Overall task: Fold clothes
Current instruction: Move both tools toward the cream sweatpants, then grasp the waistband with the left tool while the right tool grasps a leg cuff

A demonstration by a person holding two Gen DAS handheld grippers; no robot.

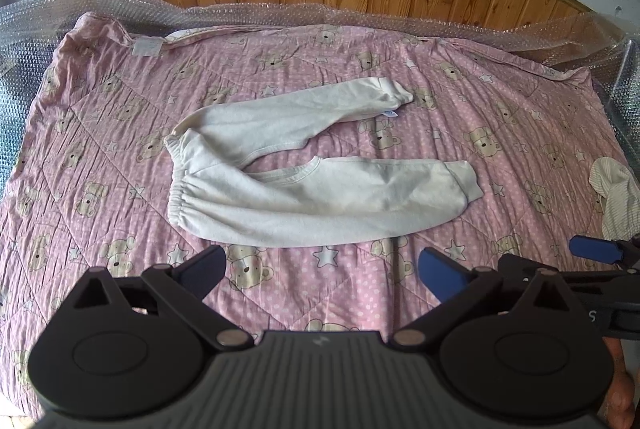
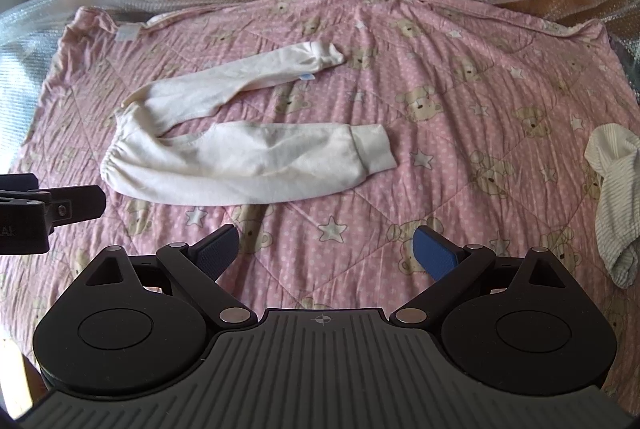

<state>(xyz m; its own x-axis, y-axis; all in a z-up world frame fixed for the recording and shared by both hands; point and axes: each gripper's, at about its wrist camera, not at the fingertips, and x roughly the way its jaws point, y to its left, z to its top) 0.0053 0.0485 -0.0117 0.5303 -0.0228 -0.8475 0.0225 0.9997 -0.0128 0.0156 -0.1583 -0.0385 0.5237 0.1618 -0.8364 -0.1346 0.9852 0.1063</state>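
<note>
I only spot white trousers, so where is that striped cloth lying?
The striped cloth lies bunched at the right edge of the pink quilt in both wrist views, well right of the white trousers, touching neither them nor any gripper.

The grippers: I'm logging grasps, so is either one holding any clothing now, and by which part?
Nothing is held. The left gripper and right gripper are both open above the quilt, short of the cream pants.

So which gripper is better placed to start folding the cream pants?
Probably the left. The left gripper, open, points at the cream pants near their waistband; the right gripper, also open, sits off toward the cuffs, nearer the striped garment.
</note>
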